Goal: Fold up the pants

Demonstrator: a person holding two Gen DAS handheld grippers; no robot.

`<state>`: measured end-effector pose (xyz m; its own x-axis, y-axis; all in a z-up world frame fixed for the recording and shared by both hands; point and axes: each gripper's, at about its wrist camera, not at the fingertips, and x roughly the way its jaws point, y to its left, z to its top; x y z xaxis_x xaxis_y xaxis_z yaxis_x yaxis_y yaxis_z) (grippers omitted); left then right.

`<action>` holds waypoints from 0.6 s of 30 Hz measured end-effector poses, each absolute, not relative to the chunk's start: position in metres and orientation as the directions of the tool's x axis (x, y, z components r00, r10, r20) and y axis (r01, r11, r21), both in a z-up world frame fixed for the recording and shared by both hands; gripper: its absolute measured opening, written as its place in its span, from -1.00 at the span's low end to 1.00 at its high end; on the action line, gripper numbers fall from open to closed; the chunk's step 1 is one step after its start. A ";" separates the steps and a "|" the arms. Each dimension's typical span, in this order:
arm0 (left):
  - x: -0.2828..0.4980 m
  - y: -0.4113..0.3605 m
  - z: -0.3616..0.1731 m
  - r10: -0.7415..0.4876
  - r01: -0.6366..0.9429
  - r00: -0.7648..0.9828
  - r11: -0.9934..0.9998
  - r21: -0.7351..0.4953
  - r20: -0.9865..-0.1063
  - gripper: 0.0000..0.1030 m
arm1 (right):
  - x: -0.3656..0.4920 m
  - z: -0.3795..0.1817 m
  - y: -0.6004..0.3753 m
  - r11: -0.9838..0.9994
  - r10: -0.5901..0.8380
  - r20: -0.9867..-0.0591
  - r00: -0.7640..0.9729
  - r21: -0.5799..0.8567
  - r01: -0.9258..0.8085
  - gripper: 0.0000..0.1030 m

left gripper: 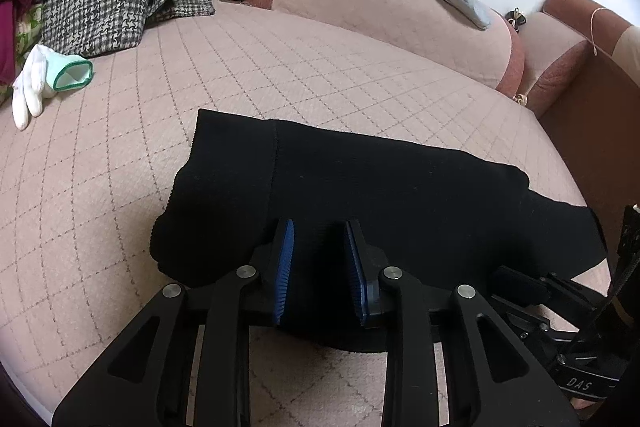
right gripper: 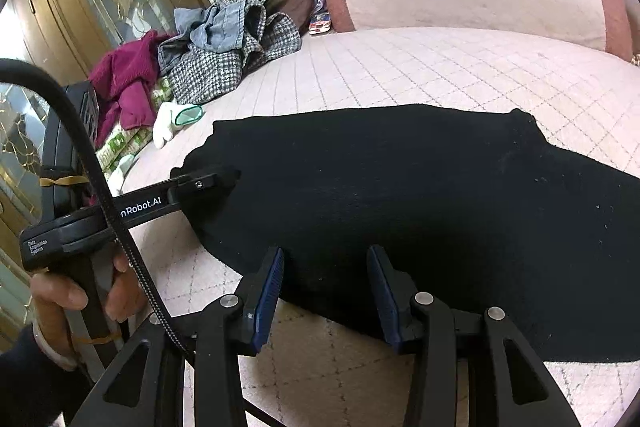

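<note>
Black pants [left gripper: 360, 195] lie flat on pink quilted bed [left gripper: 280, 75], already folded into short thick bundle. Left gripper [left gripper: 320, 247] and right gripper [right gripper: 326, 267] both spread apart over near edge, holding nothing. Maybe one more fold left, I think.

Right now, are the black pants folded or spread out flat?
Folded. The black pants lie as a compact doubled block on the quilted bed, with a layer edge across the top. No separate legs show.
</note>
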<state>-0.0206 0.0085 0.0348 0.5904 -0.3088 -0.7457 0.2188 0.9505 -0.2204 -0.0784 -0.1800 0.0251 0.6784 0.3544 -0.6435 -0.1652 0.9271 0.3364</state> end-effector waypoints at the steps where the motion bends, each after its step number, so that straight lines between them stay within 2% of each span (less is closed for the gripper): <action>1: -0.022 0.007 0.035 -0.305 0.223 0.595 0.952 -0.211 -0.744 -0.45 | -0.079 0.027 -0.179 0.930 0.349 -0.646 0.678 0.329 -0.166 -0.19; 3: -0.024 0.003 0.037 -0.302 0.240 0.602 0.951 -0.193 -0.739 -0.33 | -0.083 0.031 -0.181 0.933 0.337 -0.644 0.687 0.326 -0.152 -0.20; 5: -0.029 -0.003 0.039 -0.300 0.268 0.612 0.949 -0.165 -0.732 -0.07 | -0.090 0.036 -0.186 0.939 0.307 -0.636 0.708 0.326 -0.114 -0.20; 8: -0.038 -0.012 0.043 -0.341 0.315 0.613 0.933 -0.175 -0.713 0.15 | -0.104 0.043 -0.204 0.950 0.251 -0.632 0.733 0.308 -0.060 -0.19; 11: -0.044 -0.023 0.044 -0.386 0.355 0.581 0.912 -0.204 -0.717 0.15 | -0.115 0.047 -0.226 0.953 0.213 -0.640 0.739 0.302 -0.012 -0.19; 18: -0.051 -0.051 0.045 -0.398 0.393 0.556 0.900 -0.191 -0.730 0.15 | -0.113 0.060 -0.266 0.961 0.148 -0.637 0.756 0.273 0.043 -0.18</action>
